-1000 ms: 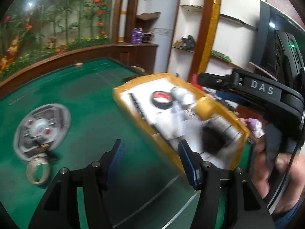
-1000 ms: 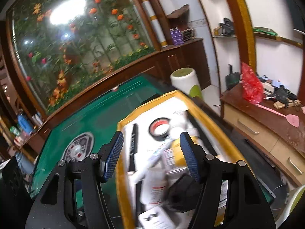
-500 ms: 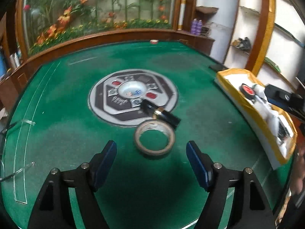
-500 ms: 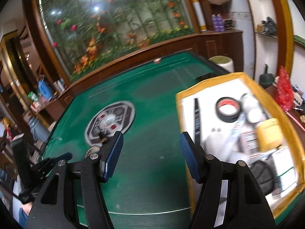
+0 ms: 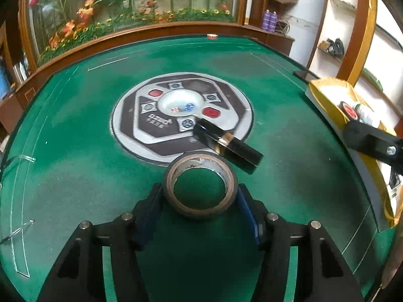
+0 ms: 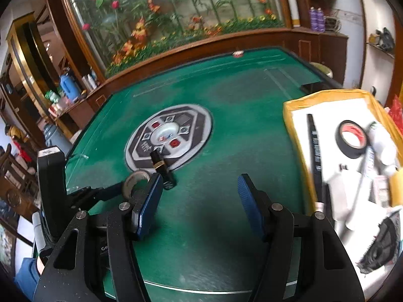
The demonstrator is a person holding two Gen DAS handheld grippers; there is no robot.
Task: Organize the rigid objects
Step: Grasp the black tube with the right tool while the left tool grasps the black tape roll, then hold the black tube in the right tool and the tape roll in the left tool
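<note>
A brown tape roll [image 5: 201,212] lies flat on the green felt, and my left gripper [image 5: 199,196] straddles it. Its jaws are closing, and both blue pads touch the roll's sides. Just beyond the roll lies a black box with a gold band [image 5: 226,148], partly on the round centre plate [image 5: 141,130]. In the right wrist view the same roll [image 6: 136,177] and box [image 6: 161,166] lie to the left. My right gripper [image 6: 199,193] hangs open over bare felt, nothing between its fingers. The yellow-rimmed tray [image 6: 292,125] at right holds a black tape roll [image 6: 351,138] and several other items.
A wooden rail [image 5: 151,32] edges the table, with a glass flower display behind it. The tray [image 5: 325,100] stands at the table's right edge. Shelves and a cabinet line the right wall. A person's blue sleeve [image 6: 27,274] shows at the lower left.
My left gripper swung from the tray to the table centre, dropped over the brown tape roll and narrowed onto it. My right gripper swung left off the tray to over the felt.
</note>
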